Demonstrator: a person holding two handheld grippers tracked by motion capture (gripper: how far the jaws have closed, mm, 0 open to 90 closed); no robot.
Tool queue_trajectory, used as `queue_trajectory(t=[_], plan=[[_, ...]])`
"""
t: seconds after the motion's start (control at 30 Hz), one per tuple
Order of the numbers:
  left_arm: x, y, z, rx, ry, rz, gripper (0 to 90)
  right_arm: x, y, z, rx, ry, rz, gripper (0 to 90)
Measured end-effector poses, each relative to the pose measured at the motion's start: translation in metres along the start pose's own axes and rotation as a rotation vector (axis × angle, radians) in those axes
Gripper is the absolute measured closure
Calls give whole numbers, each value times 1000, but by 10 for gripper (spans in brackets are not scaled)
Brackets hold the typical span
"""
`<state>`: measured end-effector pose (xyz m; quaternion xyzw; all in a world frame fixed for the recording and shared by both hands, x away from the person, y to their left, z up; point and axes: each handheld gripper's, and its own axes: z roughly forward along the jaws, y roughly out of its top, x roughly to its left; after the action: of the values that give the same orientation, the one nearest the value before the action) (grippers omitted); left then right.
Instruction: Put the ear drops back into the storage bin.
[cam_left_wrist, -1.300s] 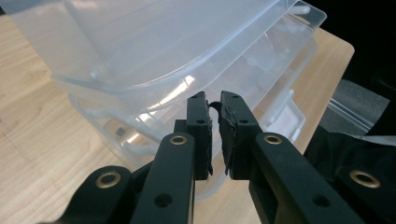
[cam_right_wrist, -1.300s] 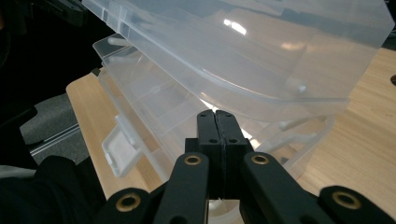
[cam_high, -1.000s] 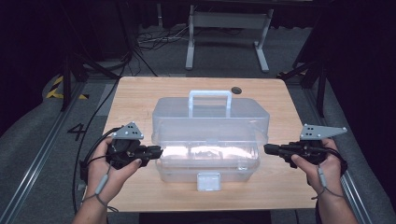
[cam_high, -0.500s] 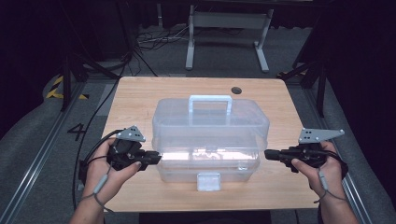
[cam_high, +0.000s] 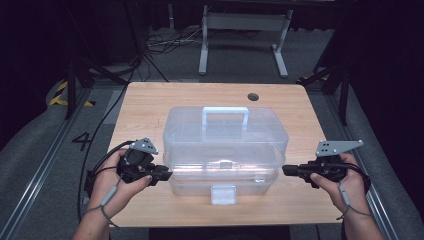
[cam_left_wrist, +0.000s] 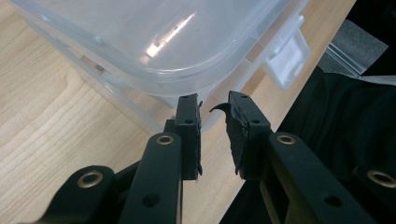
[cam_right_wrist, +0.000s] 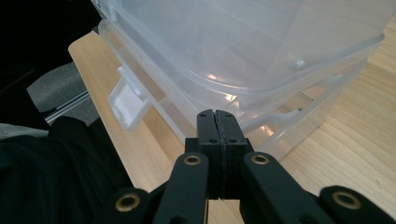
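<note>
- Centrally on the wooden table (cam_high: 150, 107) sits a clear plastic box (cam_high: 225, 145), lid down, pale handle (cam_high: 225, 116) on top, white front latch (cam_high: 223, 194) facing the person's edge.
- Left gripper (cam_high: 165, 174) is held in the left hand (cam_high: 117, 182) at the box's left side, low near the front corner; tips right at the box wall, contact unclear from the high view.
- Left gripper view: jaws stand a little apart, narrow gap between them, nothing in the gap; tips just short of the rounded corner of the box (cam_left_wrist: 154, 42), under the lid rim. Latch (cam_left_wrist: 289, 58) shows to the upper right.
- Right gripper (cam_high: 286, 170) is held in the right hand (cam_high: 345, 182) at the box's right side, tips just beside the wall, level with the seam between lid and base.
- Right gripper view: jaws pressed flat together, nothing between them; tips point at the box (cam_right_wrist: 261, 46) corner below the lid rim, touching or nearly, cannot tell which. Latch (cam_right_wrist: 126, 100) at left.
- Grey three-cornered plates sit on top of both grippers; cables trail back along the wrists.
- Dark round hole (cam_high: 253, 96) in the tabletop behind the box, near the far edge.
- Box looks empty through the clear walls, though glare hides part of it.
</note>
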<state>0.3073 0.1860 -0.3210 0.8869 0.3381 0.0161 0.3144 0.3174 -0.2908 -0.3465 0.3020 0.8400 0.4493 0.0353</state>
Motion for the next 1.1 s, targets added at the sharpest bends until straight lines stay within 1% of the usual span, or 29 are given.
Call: queue_trajectory(t=[0.23,0.4,0.5,0.57,0.6,0.63,0.67,0.8,0.93,1.1], plan=[[3,-1,4,45,-16,8,747,1,-2,3,41,16,-1,900],[3,-2,8,77,-25,6,732,1,-3,6,73,25,-6,900],[3,-2,12,132,-16,11,732,2,-3,6,70,32,-6,900],[3,-3,16,164,-7,10,733,1,-3,6,80,35,-6,900],[4,-3,16,155,-10,10,739,1,-4,7,83,35,-5,900],[4,-4,15,122,-23,1,739,1,-4,7,85,35,-4,900],[4,-4,14,115,-33,5,752,1,-4,8,88,37,-1,900],[2,-4,15,125,-36,12,747,0,-5,10,99,41,-4,900],[3,-4,14,123,-39,14,731,1,-4,9,104,45,-7,897],[4,-7,0,68,-46,12,670,0,-4,7,100,48,-6,872]])
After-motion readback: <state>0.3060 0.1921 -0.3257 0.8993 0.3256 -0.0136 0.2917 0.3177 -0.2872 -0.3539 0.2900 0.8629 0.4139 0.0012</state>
